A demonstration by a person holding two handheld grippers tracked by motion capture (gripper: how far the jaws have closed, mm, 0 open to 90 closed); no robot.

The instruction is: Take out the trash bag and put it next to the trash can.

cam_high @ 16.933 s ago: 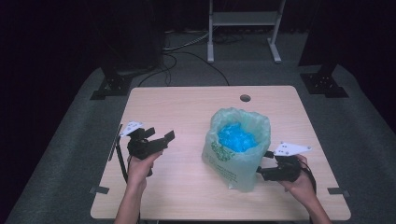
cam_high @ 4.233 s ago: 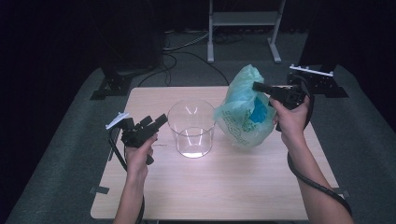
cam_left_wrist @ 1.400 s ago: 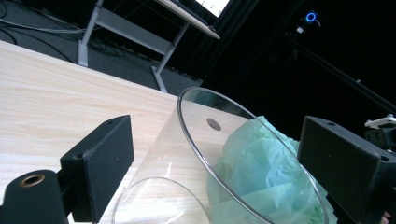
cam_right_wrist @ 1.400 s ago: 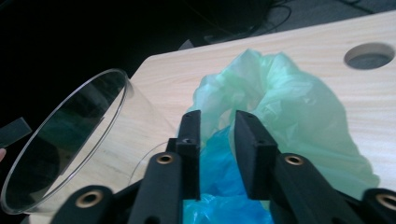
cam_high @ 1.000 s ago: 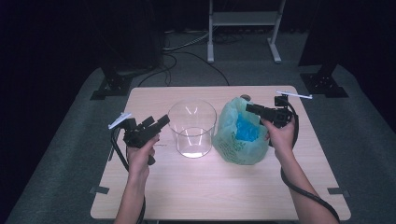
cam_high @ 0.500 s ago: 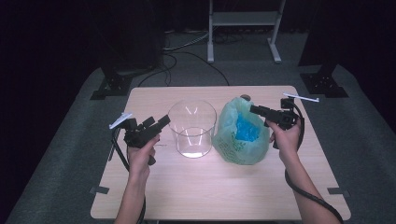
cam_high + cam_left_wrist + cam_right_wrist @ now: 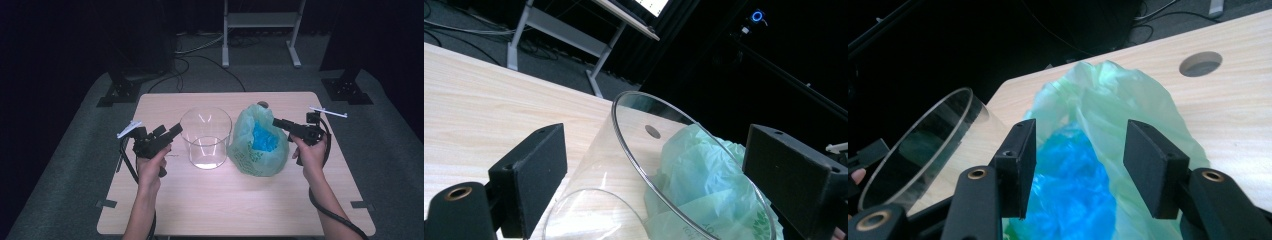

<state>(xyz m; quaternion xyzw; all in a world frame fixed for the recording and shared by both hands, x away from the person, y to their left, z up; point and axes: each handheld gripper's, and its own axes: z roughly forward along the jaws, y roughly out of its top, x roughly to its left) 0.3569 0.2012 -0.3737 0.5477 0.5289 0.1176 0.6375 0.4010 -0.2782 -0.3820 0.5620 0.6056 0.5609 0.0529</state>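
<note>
- The green bag sits on the desk right of centre, its mouth open upward, blue plastic showing inside.
- The clear container stands upright just left of the bag, the two touching or nearly so.
- The right tool is at the bag's upper right rim; its jaws have just been opening and stand apart, with the bag's mouth beyond the gap between them in the right gripper view, pads not pressing on it.
- The left tool hovers just left of the container, jaws wide open and holding nothing; the container's rim lies between them in the left gripper view.
</note>
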